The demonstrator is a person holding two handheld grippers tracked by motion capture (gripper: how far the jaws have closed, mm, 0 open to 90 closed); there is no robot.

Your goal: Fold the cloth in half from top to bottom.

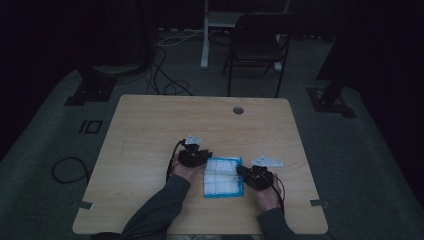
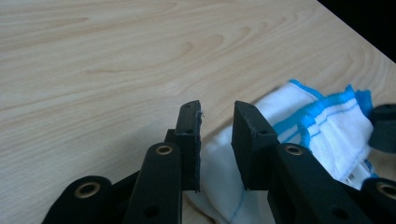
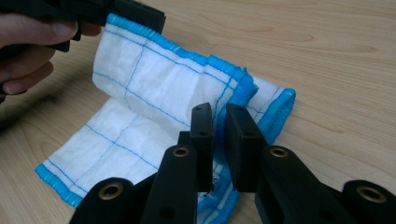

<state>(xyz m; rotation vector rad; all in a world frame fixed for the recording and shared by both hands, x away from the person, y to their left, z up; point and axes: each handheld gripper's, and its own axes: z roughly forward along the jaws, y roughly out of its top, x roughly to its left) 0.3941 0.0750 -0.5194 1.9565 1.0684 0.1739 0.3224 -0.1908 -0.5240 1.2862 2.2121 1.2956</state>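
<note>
High view: a light wooden table in a dim room, with a small round hole near its far edge; beyond it a dark folding chair on grey floor with loose cables. A white cloth with blue edging lies folded on the near middle of the table. The left gripper sits at the cloth's left far corner, held by the left hand in a grey sleeve; the right gripper sits at the cloth's right edge, held by the right hand. Each gripper carries a grey three-cornered plate on top. Left gripper view: the left gripper has its jaws parted with a clear gap between them, nothing clasped; the cloth lies under and to the right of the jaws, its blue-striped edge bunched up, with a small label at its lower right. A dark part of the other gripper enters at the right edge. Right gripper view: the right gripper has its jaws parted by a narrow gap, just above the cloth, whether touching it cannot be told; the cloth's fold rises in a ridge toward the left gripper, whose jaws rest at the raised blue edge, fingers of the left hand beside it.
</note>
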